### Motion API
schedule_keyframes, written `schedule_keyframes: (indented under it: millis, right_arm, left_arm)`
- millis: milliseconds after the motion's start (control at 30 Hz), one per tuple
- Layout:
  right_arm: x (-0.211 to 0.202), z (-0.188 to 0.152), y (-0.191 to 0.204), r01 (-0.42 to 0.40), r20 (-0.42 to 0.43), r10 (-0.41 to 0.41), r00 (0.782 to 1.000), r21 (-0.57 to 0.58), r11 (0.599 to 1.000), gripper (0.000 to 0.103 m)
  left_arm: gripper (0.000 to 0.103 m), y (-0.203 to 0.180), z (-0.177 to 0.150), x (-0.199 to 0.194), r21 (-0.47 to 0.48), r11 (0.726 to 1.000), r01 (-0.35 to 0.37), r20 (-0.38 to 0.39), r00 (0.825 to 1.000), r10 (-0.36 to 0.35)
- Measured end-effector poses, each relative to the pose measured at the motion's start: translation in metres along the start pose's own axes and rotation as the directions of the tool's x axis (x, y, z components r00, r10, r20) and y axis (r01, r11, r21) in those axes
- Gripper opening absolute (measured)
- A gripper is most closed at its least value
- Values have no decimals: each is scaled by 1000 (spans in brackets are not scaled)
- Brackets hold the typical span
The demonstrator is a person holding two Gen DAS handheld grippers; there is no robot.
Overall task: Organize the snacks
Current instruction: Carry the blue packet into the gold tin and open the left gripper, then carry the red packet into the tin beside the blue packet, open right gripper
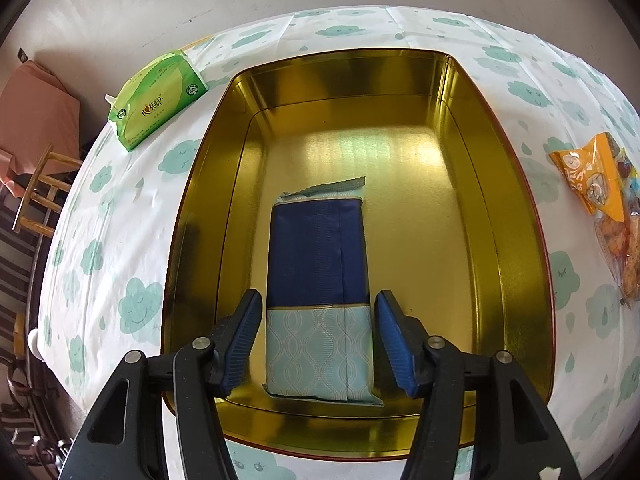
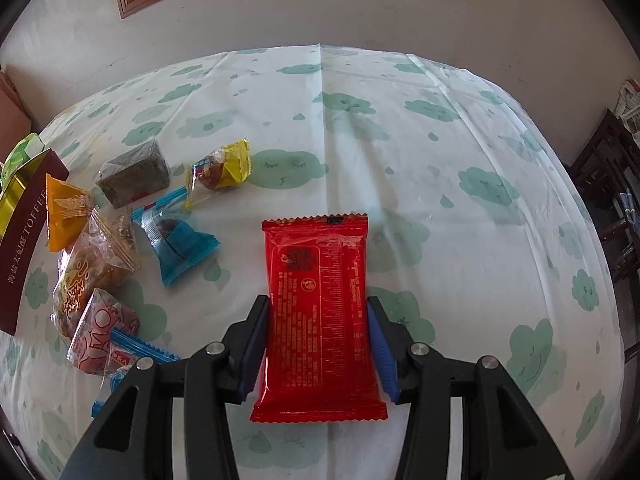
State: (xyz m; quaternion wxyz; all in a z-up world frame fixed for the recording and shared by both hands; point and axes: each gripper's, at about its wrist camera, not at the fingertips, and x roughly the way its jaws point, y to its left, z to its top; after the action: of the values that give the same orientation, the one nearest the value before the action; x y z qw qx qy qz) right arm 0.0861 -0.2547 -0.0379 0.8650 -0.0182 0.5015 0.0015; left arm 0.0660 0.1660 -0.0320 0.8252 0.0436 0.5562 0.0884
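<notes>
In the left wrist view a gold tin (image 1: pixel 516 208) sits on the cloud-print tablecloth. A blue and pale-teal snack pack (image 1: pixel 320 280) lies on its floor. My left gripper (image 1: pixel 318 308) is open, its fingers on either side of the pack with small gaps. In the right wrist view a red snack pack (image 2: pixel 318 300) lies flat on the cloth. My right gripper (image 2: pixel 318 312) straddles it, its pads right at the pack's two long edges; I cannot tell whether they press it.
Several wrapped snacks (image 2: pixel 120 240) lie left of the red pack, beside the tin's maroon wall (image 2: pixel 20 248). A green tissue pack (image 1: pixel 156 100) lies at the table's far left. An orange snack bag (image 1: pixel 592 176) lies right of the tin. A wooden stool (image 1: pixel 40 192) stands beyond the table edge.
</notes>
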Motion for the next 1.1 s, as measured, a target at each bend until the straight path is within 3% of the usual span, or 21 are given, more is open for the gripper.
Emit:
schedule_keyframes:
  millis: [433,800,1100]
  right_arm:
    - [-3,-3,2,29,23,-30,999,34,999,46]
    - [-6,-4,7,70,27,-72,997,79,994,45]
    - [-31,4,20,83,90,-91,992,89,993,45]
  left_arm:
    - [83,-6,-7,-32,-31,999,36,78,996,-33]
    - [89,-7,-19,-47,-107,991,83,124,990,-69]
    - [97,-9,-27,-62,-86,993,78,192,979,-60]
